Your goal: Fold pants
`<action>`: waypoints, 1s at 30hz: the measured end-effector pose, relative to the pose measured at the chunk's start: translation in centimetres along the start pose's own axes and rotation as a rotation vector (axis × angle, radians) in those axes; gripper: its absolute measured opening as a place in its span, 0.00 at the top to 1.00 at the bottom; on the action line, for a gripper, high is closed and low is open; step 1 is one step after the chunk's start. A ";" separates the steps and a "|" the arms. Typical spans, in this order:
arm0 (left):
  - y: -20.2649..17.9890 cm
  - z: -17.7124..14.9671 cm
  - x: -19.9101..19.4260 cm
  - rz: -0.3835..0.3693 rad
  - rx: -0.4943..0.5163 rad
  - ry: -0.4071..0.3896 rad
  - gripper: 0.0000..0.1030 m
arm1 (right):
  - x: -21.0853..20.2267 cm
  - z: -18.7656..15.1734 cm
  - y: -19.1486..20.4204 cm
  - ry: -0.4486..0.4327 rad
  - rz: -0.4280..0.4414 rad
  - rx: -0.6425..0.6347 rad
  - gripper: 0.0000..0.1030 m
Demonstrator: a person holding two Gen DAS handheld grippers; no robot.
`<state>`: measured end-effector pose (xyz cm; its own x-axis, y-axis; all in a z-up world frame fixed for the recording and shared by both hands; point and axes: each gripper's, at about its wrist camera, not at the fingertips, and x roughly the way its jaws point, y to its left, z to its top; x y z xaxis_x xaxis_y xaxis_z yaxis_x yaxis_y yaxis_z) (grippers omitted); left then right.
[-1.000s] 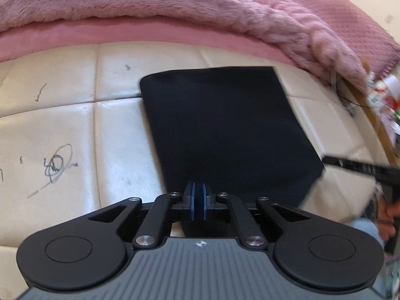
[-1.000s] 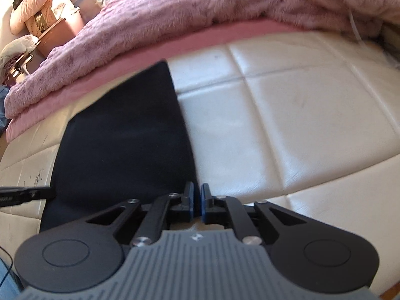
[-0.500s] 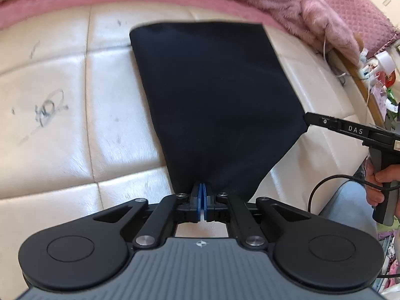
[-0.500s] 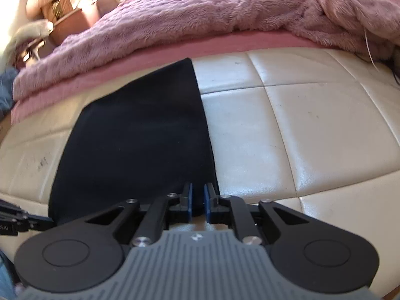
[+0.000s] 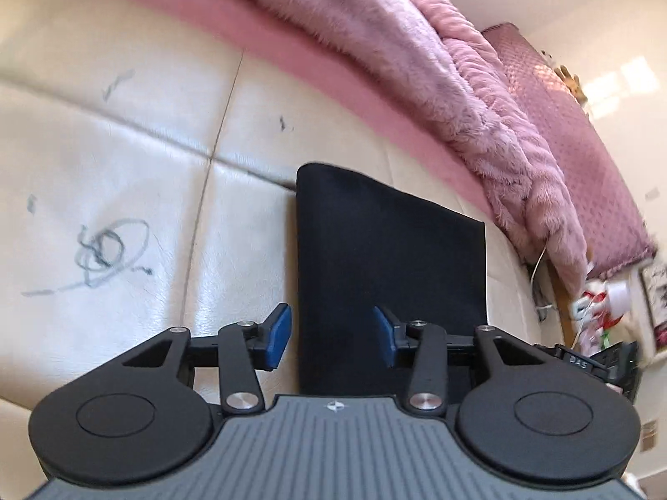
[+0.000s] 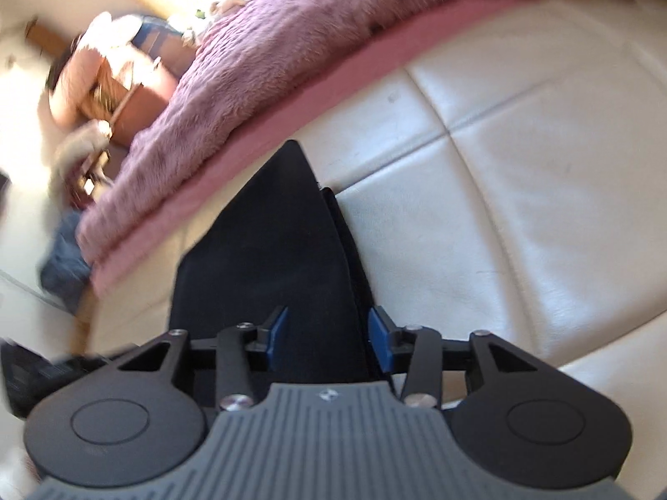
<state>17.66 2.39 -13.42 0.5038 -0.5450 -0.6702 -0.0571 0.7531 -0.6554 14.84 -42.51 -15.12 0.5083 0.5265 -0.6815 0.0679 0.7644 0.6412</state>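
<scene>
We see the black, folded fabric pants [image 5: 392,266] lying flat on the cream quilted leather cushion [image 5: 125,158], a neat dark rectangle with its far edge toward twelve o'clock in the left wrist view. In the right wrist view the same pants [image 6: 267,258] narrow to a point at twelve o'clock, and a second layer of dark cloth peeks out along their edge at about one o'clock.

Our left gripper [image 5: 332,338] has its blue-padded fingers [image 5: 278,335] spread wide; the pants' near left edge runs up between them, so one pad is over bare cushion at nine o'clock and the other over the cloth at three o'clock. We cannot tell whether either pad touches the cloth.

Our right gripper [image 6: 329,339] is likewise spread apart, its fingers [image 6: 381,341] straddling the pants' near right edge, nothing clamped.

Beyond the pants, at twelve o'clock, a fuzzy pink-mauve plush blanket [image 5: 417,54] is heaped along the cushion's far side. A grey pen scribble [image 5: 104,254] marks the leather at nine o'clock.
</scene>
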 end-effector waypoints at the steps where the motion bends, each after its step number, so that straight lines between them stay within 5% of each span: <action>1: 0.2 0.0 0.5 -0.008 -0.016 0.011 0.53 | 0.3 0.2 -0.4 0.008 0.016 0.029 0.62; 6: 0.9 0.2 2.1 -0.032 -0.047 0.053 0.53 | 2.2 1.4 -1.7 0.039 0.019 0.091 0.61; 14: 2.8 0.9 3.2 -0.109 -0.112 0.069 0.53 | 4.0 2.6 -3.7 0.083 0.137 0.226 0.67; 22: 3.7 1.5 4.0 -0.145 -0.162 0.080 0.72 | 5.9 3.1 -4.0 0.122 0.197 0.244 0.78; 30: 1.2 1.9 3.2 -0.046 -0.061 0.070 0.81 | 5.5 3.2 -2.9 0.120 0.164 0.203 0.84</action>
<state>20.90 2.25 -15.71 0.4454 -0.6044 -0.6605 -0.0891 0.7042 -0.7044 20.24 -43.06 -19.62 0.4223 0.6865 -0.5919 0.1697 0.5815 0.7956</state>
